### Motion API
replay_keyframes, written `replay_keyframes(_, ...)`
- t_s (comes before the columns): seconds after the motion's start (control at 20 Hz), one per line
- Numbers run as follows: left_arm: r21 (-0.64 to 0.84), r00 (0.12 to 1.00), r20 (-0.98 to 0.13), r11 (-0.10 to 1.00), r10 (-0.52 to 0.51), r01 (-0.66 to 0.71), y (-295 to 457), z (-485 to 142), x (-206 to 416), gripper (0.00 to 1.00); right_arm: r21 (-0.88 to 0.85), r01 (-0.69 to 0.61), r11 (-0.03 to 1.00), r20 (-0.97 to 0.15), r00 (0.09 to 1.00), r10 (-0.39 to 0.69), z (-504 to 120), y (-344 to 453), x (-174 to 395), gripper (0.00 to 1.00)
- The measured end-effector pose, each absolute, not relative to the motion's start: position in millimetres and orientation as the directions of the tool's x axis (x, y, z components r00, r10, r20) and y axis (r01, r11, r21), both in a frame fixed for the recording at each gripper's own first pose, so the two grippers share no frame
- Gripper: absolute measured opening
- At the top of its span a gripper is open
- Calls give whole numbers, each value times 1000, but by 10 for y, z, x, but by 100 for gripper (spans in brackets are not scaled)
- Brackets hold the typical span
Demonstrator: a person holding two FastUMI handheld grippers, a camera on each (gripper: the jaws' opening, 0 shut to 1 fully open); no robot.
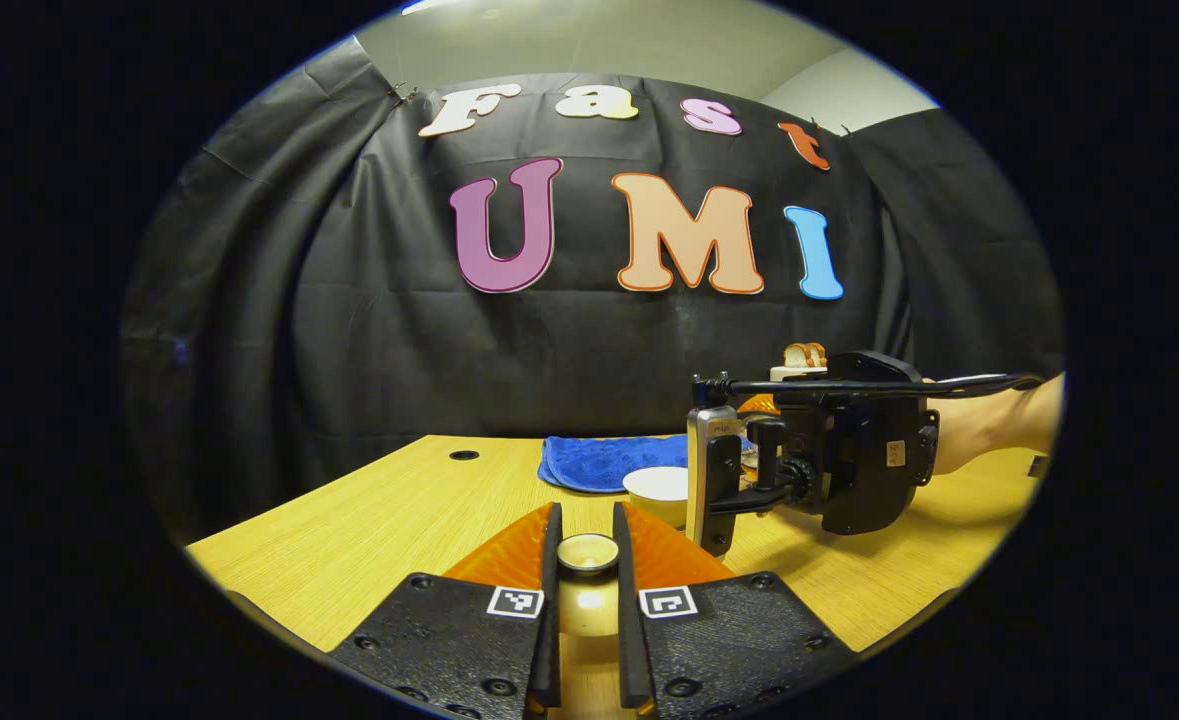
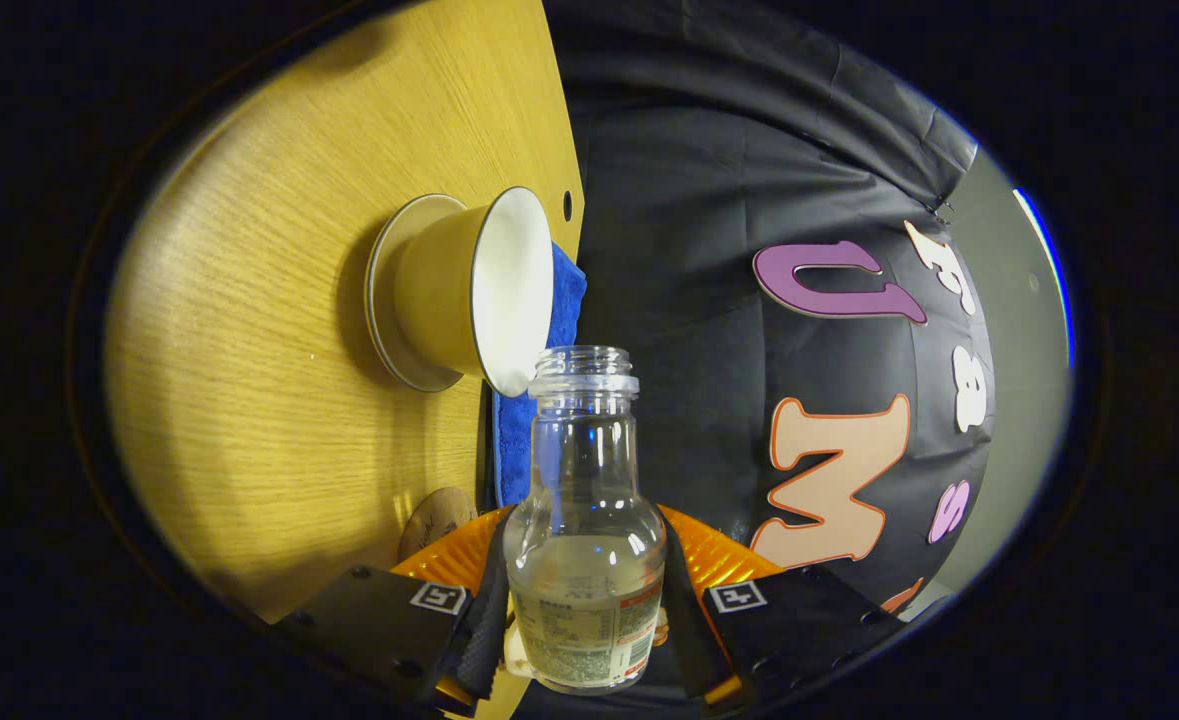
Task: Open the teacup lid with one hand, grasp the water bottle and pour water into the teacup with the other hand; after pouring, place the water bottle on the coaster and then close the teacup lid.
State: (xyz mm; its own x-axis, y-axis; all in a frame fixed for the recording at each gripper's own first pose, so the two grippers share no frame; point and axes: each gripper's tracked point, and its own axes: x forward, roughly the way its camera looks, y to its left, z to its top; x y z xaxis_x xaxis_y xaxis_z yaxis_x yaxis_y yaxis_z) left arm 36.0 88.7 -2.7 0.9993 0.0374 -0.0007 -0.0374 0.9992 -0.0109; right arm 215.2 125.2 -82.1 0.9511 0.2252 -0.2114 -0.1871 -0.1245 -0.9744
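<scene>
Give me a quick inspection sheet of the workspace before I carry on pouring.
Surface: wooden table, with a round hole near the back.
Job's things: teacup open on its saucer; lid held off it; water bottle uncapped, tipped toward the cup, water inside; coaster bare.
Clutter: blue cloth behind the cup; toast slices at the back.
Grippers: left gripper shut on the lid's knob; right gripper shut on the bottle.
Cables: black cable along the right gripper's top.
Surroundings: black cloth wall, pale ceiling above.
</scene>
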Motion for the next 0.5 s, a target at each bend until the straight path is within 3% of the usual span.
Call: replay_keyframes(0.5, -11, 999, -1, 999, 37, -37, 891, -27, 354, 20, -946, -142, -292, -220, 942, 254, -750, 1316, 2124, 72)
